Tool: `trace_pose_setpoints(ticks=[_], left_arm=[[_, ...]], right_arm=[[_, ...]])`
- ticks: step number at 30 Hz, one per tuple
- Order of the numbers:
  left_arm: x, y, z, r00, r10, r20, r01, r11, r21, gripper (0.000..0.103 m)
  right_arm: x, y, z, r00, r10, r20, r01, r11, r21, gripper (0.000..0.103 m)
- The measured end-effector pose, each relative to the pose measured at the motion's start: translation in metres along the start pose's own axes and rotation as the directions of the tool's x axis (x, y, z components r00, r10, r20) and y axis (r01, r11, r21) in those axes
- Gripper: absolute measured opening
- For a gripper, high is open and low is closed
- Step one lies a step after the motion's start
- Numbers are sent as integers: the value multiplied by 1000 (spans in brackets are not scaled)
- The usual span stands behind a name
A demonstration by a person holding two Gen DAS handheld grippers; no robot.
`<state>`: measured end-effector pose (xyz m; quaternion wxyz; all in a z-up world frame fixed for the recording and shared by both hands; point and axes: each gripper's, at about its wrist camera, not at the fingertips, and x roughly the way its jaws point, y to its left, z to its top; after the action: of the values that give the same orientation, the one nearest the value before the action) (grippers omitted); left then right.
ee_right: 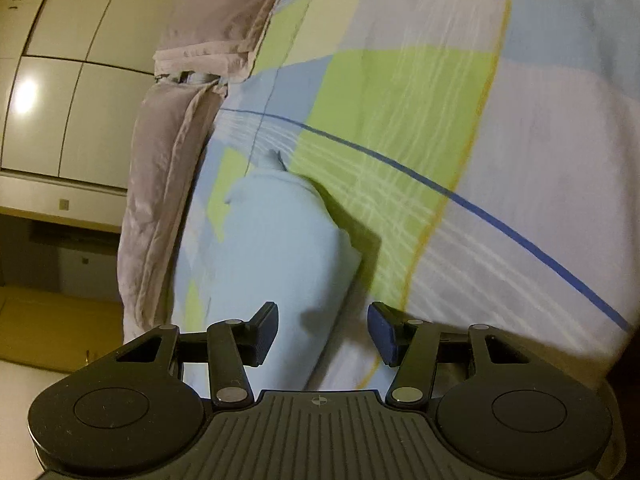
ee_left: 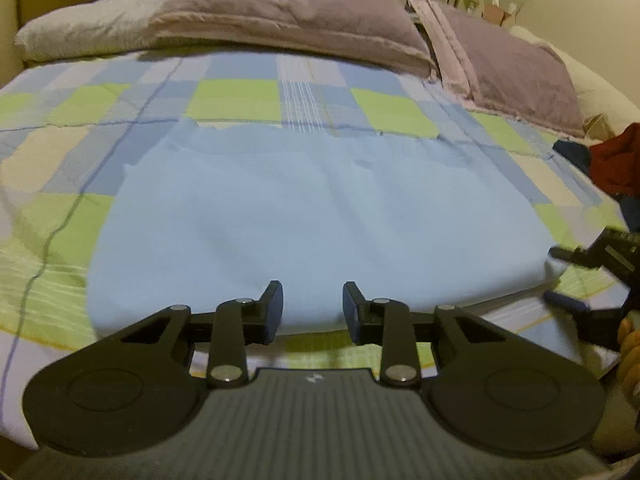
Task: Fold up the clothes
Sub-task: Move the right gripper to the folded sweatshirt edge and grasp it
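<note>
1. Clothes first: one light blue garment (ee_left: 320,208) lies spread flat on the bed, over the checked bedspread (ee_left: 236,100), on the side away from the purple pillows (ee_left: 288,16).
2. We judge the folding barely begun, or one fold in at most. The blue garment shows as a broad, smooth panel, and we cannot tell whether it is a single layer or already doubled.
3. Our left gripper (ee_left: 313,310) hangs just over the blue garment's near hem. Its fingers stand apart with nothing pinched between them; the cloth lies under them.
4. Our right gripper (ee_right: 322,330) comes at the blue garment's side edge, rolled over so the bed looks tipped. Its fingers are also parted, one over the cloth and one over the bedspread beside it, gripping nothing.
5. Left to do, as we read it: seize both edges, carry them toward the pillows, and flatten.
6. A heap of dark red and navy clothes (ee_left: 612,164) waits beside the blue garment, cut off by the frame edge, so we cannot count its pieces.
7. Sleeves and collar are hard to make out. Motion blur softens the far hem.
</note>
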<state>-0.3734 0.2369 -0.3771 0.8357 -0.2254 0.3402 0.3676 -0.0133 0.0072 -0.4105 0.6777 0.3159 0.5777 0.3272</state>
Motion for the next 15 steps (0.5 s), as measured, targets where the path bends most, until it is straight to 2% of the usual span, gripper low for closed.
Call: trace_pose_setpoints(ticks=[4,7,11,14,15], left_arm=[[28,0,-6,998,30,-52,-29,999,26,29],[29,-3,-4,998,38,-51,-36,998,46,28],[13,14,7,1000,-24,4,24,997,-67,27],[11,32,12,1000,2,-5,-3,994,-105,27],[12,38,11,1000,24,-18,-26,994,-110,26]], right_arm=[[10,4,6,1000,6,21,-5,999,-49,54],[16,4,3,1000,15,25,-14,998,-63,54],[19,2,1,999,23,30,-20,997,-76,52],[20,1,0,999,15,36,-12,997,-81,47],[22,2,-1,999,8,39,-4,996,-84,41]])
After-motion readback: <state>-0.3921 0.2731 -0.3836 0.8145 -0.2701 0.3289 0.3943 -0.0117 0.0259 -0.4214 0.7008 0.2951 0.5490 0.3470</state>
